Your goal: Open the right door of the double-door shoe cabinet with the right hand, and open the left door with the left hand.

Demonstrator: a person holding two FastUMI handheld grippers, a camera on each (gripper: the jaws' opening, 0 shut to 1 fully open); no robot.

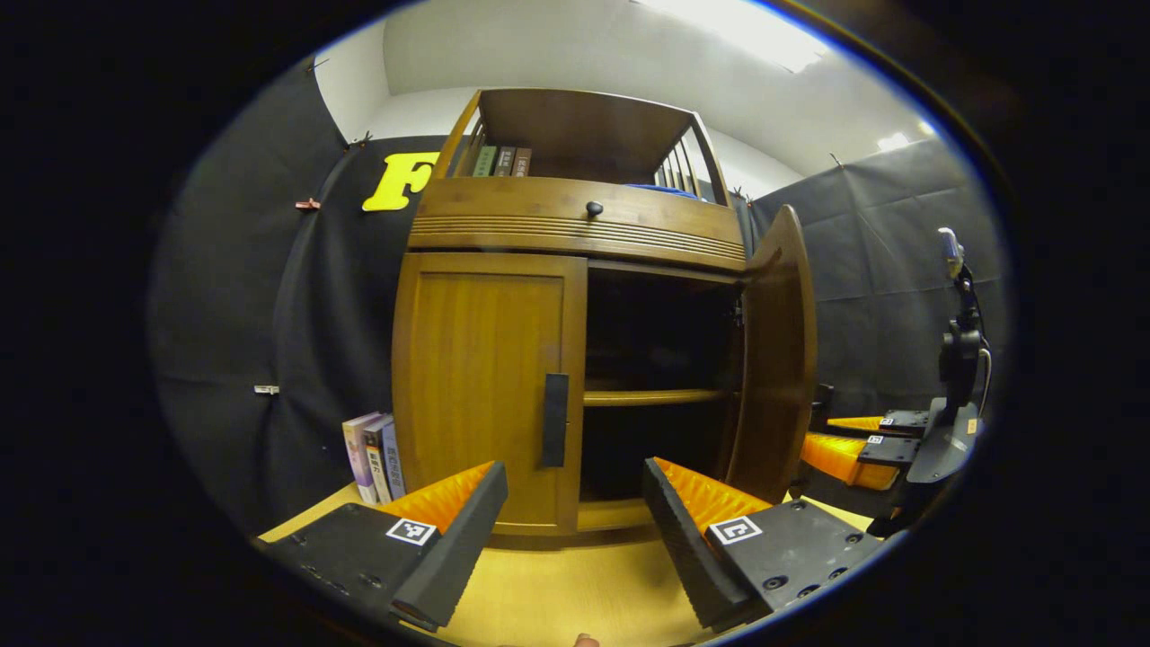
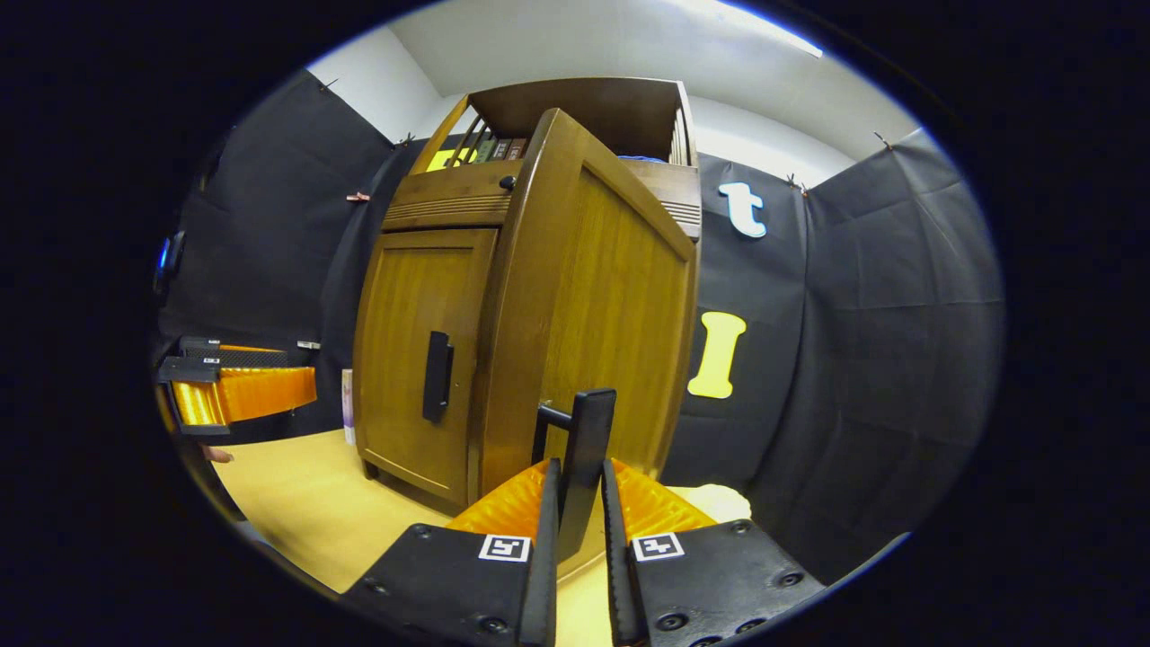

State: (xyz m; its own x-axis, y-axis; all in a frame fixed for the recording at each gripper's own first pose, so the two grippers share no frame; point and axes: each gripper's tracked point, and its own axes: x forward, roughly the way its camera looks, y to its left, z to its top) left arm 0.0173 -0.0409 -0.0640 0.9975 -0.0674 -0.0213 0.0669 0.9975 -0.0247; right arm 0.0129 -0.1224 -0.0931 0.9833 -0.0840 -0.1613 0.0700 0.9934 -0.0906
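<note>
Shoe cabinet [image 1: 575,234]: wooden, double-door, standing on the yellow counter [image 1: 557,593] at the far side, in front of the black cloth wall.

Right door [image 2: 593,305]: swung wide open, its face turned toward my right gripper view; in my left gripper view it stands edge-on at the right of the cabinet [image 1: 777,359]. Behind it the dark inside shows, with one wooden shelf [image 1: 651,396] across the middle.

Right door handle [image 2: 579,454]: dark upright bar, near the door's free edge.

My right gripper [image 2: 579,539]: the fingers are closed down onto the handle bar, one pressing each side of it. From my left gripper view it shows at the right, just beyond the open door [image 1: 853,440].

Left door [image 1: 485,386]: closed flat against the cabinet front. Its dark handle [image 1: 554,420] sits on the inner edge, beside the open half.

My left gripper [image 1: 570,530]: fingers spread wide, holding nothing, low and near, pointed at the cabinet front and well apart from the left door's handle. From my right gripper view it shows at the far left [image 2: 238,391].

Drawer [image 1: 579,225]: above the doors, with a small round knob [image 1: 594,208].

Books [image 1: 373,458]: a few upright on the counter, just left of the cabinet. More books [image 1: 499,162] stand on the cabinet's top shelf.
</note>
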